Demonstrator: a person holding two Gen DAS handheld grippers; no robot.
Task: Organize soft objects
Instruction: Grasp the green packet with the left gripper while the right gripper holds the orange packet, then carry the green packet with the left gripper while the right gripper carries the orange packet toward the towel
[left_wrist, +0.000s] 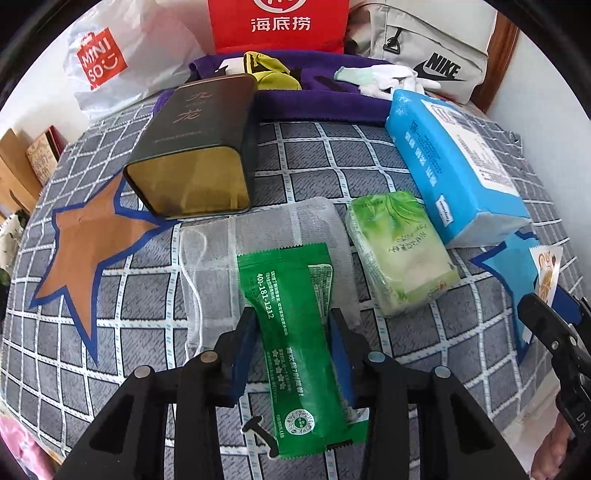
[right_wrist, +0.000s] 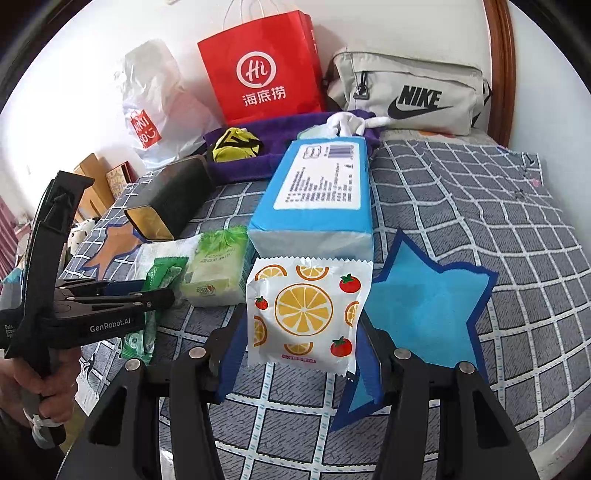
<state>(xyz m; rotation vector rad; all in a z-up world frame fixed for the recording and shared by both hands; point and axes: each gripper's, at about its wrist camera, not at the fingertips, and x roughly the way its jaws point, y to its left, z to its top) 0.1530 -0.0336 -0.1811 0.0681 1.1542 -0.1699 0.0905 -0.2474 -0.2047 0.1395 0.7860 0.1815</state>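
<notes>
The dark tin box (left_wrist: 192, 147) lies on its side at the upper left of my left view, its open mouth toward me showing a bare gold interior; gold brush characters run along its top, too stylised for me to read. At the top centre stands the red paper bag (right_wrist: 262, 70), printed "Hi" and 海底捞; whatever it holds is hidden. Left of it slumps a white plastic bag (left_wrist: 110, 70) marked MINISO, and at the upper right lies a grey pouch (right_wrist: 406, 92) lettered NIKE, zipped.

My left gripper (left_wrist: 293, 343) clamps its blue pads on a green sachet (left_wrist: 295, 332) at lower centre, the number 400-181-1212 printed on it. Beneath it lies a clear-wrapped face mask (left_wrist: 266, 236), and just right of that a green tissue pack (left_wrist: 399, 251). My right gripper (right_wrist: 299, 354) pinches a white sachet (right_wrist: 306, 314) printed with orange slices and tomatoes, lifted in the centre of the right view. Behind it is a blue tissue pack (right_wrist: 317, 192) with a white label and barcode, the print too small to read. "GenRobot.AI" shows on the left tool's side.

All rests on a grey checked bedsheet (right_wrist: 480, 206) with a blue star patch (right_wrist: 424, 306) and a brown star patch (left_wrist: 92, 247). A purple towel (left_wrist: 325, 103) at the top carries a yellow-and-black cloth (left_wrist: 269, 70) and white gloves (left_wrist: 388, 79). White wall and a wooden headboard (right_wrist: 500, 55) stand behind.
</notes>
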